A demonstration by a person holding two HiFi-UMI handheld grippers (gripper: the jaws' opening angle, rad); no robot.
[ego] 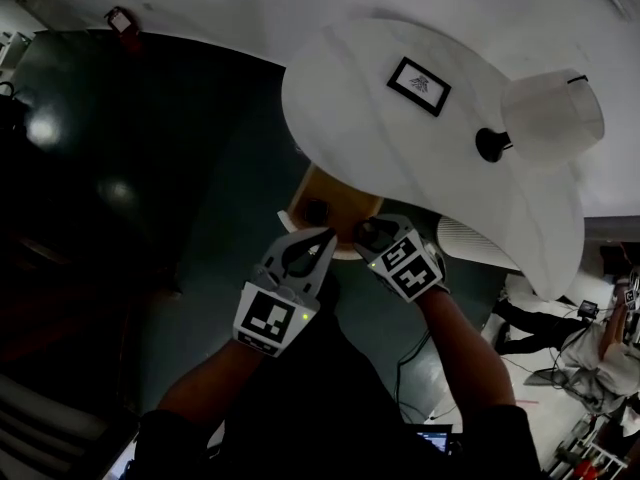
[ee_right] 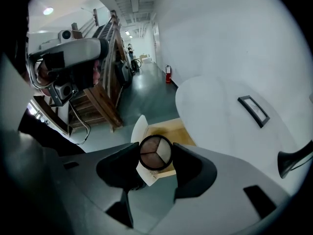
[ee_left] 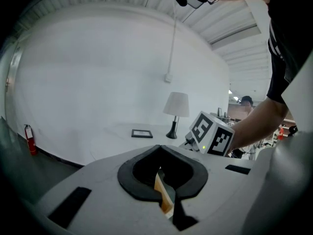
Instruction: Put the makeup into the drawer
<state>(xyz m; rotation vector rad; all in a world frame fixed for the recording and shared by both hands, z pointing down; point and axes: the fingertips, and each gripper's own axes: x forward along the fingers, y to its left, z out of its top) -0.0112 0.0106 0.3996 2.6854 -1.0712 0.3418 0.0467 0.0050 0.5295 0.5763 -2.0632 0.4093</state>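
A round makeup compact (ee_right: 155, 152) with a dark rim and three brown shades sits between the pads of my right gripper (ee_right: 155, 157), which is shut on it. It hangs over the front of the open drawer (ee_right: 168, 130), a wooden box with a white front pulled out from under the white table (ego: 400, 158). In the head view the right gripper (ego: 378, 236) is at the drawer's (ego: 345, 196) near edge, and a dark round thing (ego: 317, 211) shows in the drawer. My left gripper (ego: 312, 248) is just to its left, with the pad tips meeting (ee_left: 159, 148) and nothing held.
On the table stand a lamp (ego: 548, 116) and a small black picture frame (ego: 419, 86). A red fire extinguisher (ego: 122, 20) stands by the wall. Wooden stairs (ee_right: 100, 94) rise across the dark floor. A cable (ego: 410, 368) and a person (ego: 600, 333) are at the right.
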